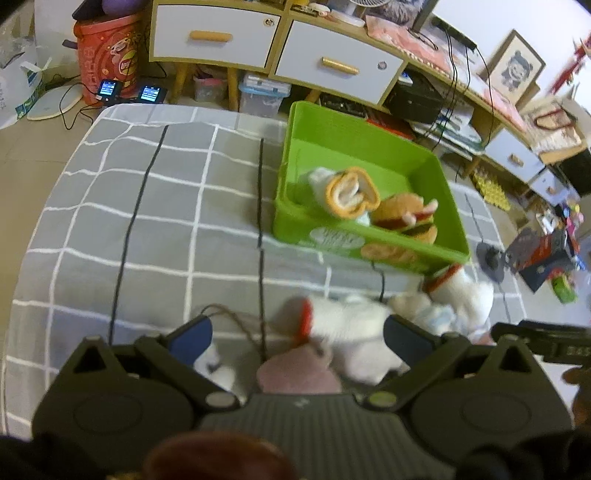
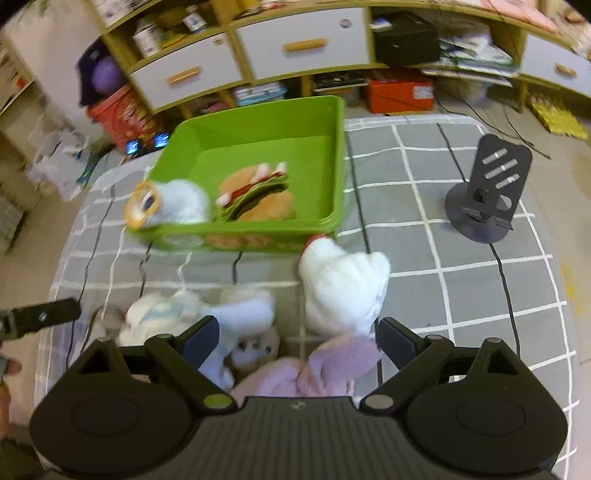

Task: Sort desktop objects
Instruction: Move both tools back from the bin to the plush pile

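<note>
On the grey checked tablecloth (image 1: 110,206), the left gripper (image 1: 295,336) has its fingers spread wide over a pile of white plush toys (image 1: 351,332), gripping none. At one o'clock sits the green bin (image 1: 369,147), holding a plush wrap (image 1: 351,192) and a plush burger (image 1: 402,218). The right gripper (image 2: 295,332), fingers likewise apart, hangs over a pink plush (image 2: 332,365); a white plush chicken (image 2: 343,284) lies at twelve o'clock, a black phone stand (image 2: 487,192) at two.

Home: drawer cabinets (image 1: 214,35), cluttered floor.
</note>
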The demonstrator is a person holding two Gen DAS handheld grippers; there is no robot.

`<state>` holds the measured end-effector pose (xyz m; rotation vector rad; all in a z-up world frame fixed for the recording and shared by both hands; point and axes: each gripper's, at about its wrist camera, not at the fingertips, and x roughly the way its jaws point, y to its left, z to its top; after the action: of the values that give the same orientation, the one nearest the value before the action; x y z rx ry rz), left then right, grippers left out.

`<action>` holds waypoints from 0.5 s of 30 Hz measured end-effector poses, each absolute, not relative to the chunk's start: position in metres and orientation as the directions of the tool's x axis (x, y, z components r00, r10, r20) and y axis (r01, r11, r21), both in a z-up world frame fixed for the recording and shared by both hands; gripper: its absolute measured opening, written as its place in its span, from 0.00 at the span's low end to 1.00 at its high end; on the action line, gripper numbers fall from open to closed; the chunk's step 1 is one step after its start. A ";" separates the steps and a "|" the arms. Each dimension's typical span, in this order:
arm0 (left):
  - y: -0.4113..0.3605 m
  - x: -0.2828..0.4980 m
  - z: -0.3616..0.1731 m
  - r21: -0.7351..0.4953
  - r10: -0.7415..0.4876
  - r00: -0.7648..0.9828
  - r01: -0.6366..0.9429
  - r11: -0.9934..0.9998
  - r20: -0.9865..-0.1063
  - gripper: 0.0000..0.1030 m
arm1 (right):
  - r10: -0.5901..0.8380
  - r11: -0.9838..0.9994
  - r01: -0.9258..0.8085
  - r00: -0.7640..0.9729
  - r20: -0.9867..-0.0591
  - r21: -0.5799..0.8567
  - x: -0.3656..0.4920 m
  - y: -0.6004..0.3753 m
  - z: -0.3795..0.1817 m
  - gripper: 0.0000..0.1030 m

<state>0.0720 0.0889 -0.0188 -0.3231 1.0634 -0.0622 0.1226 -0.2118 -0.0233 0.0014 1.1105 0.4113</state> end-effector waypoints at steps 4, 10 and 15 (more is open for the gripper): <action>0.091 0.060 -0.025 -0.258 -0.190 0.461 -0.089 0.962 -0.867 0.99 | 0.349 0.904 -0.370 0.354 -0.868 0.213 0.103 -0.210 -0.019 0.91; 0.102 0.045 -0.033 -0.242 -0.172 0.436 -0.110 0.964 -0.883 0.99 | 0.380 0.891 -0.382 0.334 -0.863 0.244 0.086 -0.213 -0.016 0.91; 0.114 0.038 -0.040 -0.237 -0.159 0.421 -0.139 0.962 -0.893 0.99 | 0.395 0.888 -0.370 0.316 -0.863 0.272 0.087 -0.206 -0.019 0.91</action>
<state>0.0377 0.1136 -0.0404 -0.2936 1.1406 -0.0126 0.0874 -0.2061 -0.0194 0.0250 1.1435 0.5044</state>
